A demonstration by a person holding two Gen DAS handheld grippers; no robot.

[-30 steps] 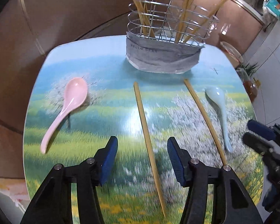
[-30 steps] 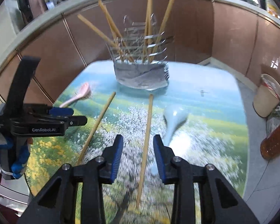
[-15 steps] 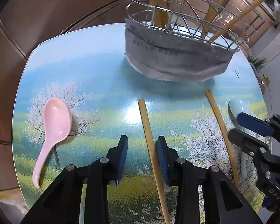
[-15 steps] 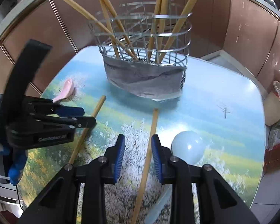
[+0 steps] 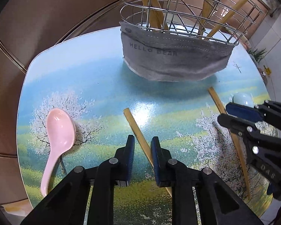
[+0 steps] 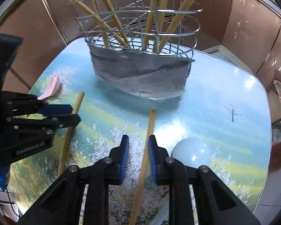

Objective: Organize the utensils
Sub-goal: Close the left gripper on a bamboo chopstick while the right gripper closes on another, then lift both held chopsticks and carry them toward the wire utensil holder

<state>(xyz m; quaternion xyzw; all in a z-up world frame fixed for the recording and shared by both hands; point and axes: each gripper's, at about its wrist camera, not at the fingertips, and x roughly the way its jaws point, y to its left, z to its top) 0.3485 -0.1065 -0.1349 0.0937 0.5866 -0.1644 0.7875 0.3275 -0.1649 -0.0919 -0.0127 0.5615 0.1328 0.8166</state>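
Note:
A wire utensil basket [image 5: 178, 37] wrapped in grey cloth holds several chopsticks at the table's far side; it also shows in the right wrist view [image 6: 140, 56]. My left gripper [image 5: 142, 142] straddles a loose chopstick [image 5: 134, 126], its jaws narrowly apart with a gap to each pad. My right gripper [image 6: 138, 146] straddles a second chopstick [image 6: 149, 127] the same way. A pink spoon [image 5: 58, 136] lies left. A pale blue spoon [image 6: 192, 154] lies right of my right gripper.
The table [image 5: 84, 78] has a printed landscape top with rounded edges. Brown cabinet walls stand behind it. A bin [image 6: 280, 93] and a bag [image 6: 280, 140] sit on the floor at the right.
Both grippers moved forward and down toward the basket, each over its chopstick. Both jaw pairs narrowed around the chopsticks.

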